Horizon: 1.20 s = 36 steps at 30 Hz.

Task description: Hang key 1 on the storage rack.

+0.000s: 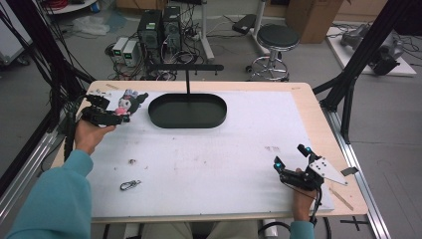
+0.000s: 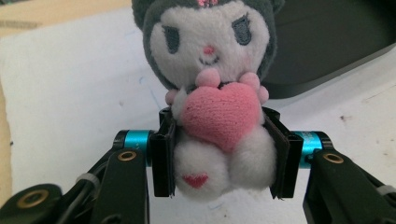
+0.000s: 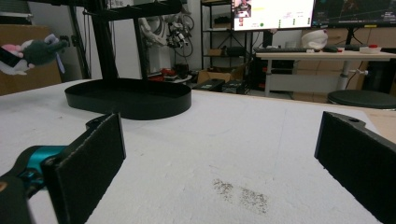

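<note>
Left gripper (image 2: 219,158) pinches a plush (image 2: 210,93) near the tray (image 1: 187,110), not yet placed; right gripper (image 3: 219,158) rests spread.

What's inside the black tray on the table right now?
The tray shows a bare dark floor with only the stand's post rising from it. Its near rim hides a strip of the floor in the right gripper view.

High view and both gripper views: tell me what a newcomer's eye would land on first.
First comes the plush toy, grey-hooded and white-faced with a pink heart, clamped between the pads of the left gripper at the table's far left. Next is the black oval tray with its T-shaped stand, at the far middle of the white mat. The right gripper rests open at the near right, holding nothing.
</note>
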Available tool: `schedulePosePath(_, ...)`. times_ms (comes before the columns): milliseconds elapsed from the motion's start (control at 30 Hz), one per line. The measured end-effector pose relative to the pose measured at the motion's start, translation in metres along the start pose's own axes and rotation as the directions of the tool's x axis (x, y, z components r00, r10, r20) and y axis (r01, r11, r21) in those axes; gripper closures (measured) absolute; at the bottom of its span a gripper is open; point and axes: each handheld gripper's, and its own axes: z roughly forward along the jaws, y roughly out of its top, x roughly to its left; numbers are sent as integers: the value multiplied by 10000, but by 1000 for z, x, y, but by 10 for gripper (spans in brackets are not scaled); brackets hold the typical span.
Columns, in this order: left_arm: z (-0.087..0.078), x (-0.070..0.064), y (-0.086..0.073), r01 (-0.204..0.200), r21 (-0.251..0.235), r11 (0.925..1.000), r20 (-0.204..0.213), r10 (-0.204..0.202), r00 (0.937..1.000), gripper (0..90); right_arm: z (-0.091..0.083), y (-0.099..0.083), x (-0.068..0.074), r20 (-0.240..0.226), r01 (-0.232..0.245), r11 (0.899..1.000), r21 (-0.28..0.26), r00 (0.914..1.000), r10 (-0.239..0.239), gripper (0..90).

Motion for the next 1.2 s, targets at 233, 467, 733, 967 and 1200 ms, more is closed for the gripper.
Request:
schedulePosePath(233,-8,-9,18,-316,-318,9990,207,322,9993,533,0,0,0,-1,-35,10000,20,10000,35,10)
schedulePosePath(467,-15,-17,34,-578,-586,9966,342,599,9976,533,0,0,0,1,-90,10000,44,10000,90,10)
schedulePosePath(733,-20,-20,47,-779,-636,9949,388,804,9960,533,0,0,0,-16,-100,9999,51,9999,100,10)
schedulePosePath(967,-17,-24,58,-729,-739,9946,439,762,9961,533,0,0,-1,-13,-75,10000,-1,10000,75,10)
schedulePosePath(1200,-14,-29,66,-914,-720,9932,437,947,9945,533,1,0,-1,-22,-108,9999,39,9999,108,10)
